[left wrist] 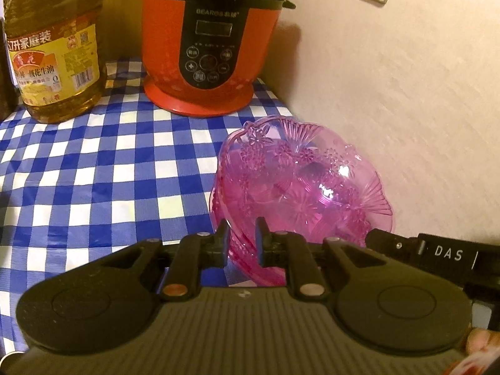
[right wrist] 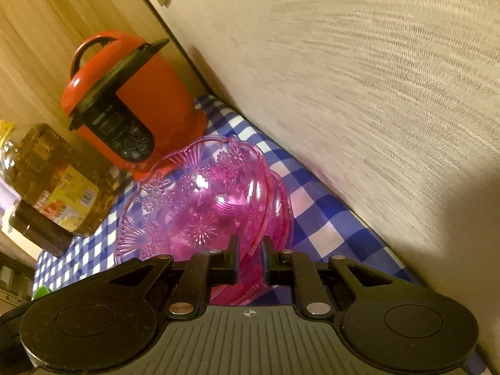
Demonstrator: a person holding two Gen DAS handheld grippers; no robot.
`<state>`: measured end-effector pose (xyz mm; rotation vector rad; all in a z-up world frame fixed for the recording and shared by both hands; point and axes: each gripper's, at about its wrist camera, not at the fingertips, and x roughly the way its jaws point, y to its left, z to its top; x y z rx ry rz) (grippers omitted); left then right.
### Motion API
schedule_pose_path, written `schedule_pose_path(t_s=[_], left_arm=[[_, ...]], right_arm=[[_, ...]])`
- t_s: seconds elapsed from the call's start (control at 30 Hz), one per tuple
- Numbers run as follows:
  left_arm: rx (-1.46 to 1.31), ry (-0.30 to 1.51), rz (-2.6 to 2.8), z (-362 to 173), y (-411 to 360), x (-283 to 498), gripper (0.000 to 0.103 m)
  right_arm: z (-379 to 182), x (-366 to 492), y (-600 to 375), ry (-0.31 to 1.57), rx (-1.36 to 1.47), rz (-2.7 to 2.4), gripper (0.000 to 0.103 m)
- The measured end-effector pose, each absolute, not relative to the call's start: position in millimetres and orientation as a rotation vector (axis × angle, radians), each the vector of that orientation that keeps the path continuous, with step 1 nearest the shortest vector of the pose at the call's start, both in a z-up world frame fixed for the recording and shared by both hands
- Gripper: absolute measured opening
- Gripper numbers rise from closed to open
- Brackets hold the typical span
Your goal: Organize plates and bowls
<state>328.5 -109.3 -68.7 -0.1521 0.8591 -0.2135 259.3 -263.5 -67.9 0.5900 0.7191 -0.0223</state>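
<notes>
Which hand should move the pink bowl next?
Probably the left. Both pinch the rim of the pink bowl, but the left gripper has bare checked tablecloth beside it, while the right gripper sits close to the wall, with little room to swing.

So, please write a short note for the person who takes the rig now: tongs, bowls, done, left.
Left tongs: shut on the pink bowls' near rim.
Right tongs: shut on the same rim from the other side.
Bowls: a nested stack, tilted, over the checked cloth beside the wall, in front of the red cooker. Whether it touches the cloth is unclear.
Done: bowls stacked.
Left: set the stack down, release. No plates in view.
</notes>
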Motion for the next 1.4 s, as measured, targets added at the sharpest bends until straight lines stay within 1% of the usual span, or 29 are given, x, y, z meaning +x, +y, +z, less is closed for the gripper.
schedule_pose_path(t_s=[0.43, 0.63, 0.7, 0.73, 0.77, 0.8, 0.83, 1.13, 1.4], left_arm=[[-0.116, 0.869, -0.219, -75, -113, 330, 0.017], [-0.09, 0.866, -0.211, -77, -114, 332, 0.021], [-0.065, 0.874, -0.208, -78, -116, 333, 0.033], [-0.068, 0.869, -0.21, -78, -115, 332, 0.045], [-0.075, 0.855, -0.208, -78, -112, 331, 0.048], [-0.083, 0.844, -0.205, -77, -110, 329, 0.048], [-0.095, 0.836, -0.201, -77, -107, 328, 0.048], [-0.167, 0.828, -0.189, -70, -92, 315, 0.048], [-0.192, 0.83, -0.191, -57, -89, 293, 0.048]], right_arm=[[-72, 263, -261, 0.734, 0.542, -0.029, 0.014], [-73, 264, -261, 0.736, 0.528, -0.036, 0.014], [-73, 266, -261, 0.738, 0.516, -0.029, 0.015], [-73, 266, -261, 0.736, 0.511, -0.029, 0.02], [-72, 266, -261, 0.731, 0.509, -0.037, 0.027], [-72, 265, -263, 0.72, 0.516, -0.037, 0.044], [-72, 263, -265, 0.708, 0.529, -0.029, 0.057], [-74, 251, -270, 0.711, 0.564, -0.024, 0.058], [-62, 232, -262, 0.714, 0.53, -0.042, 0.058]])
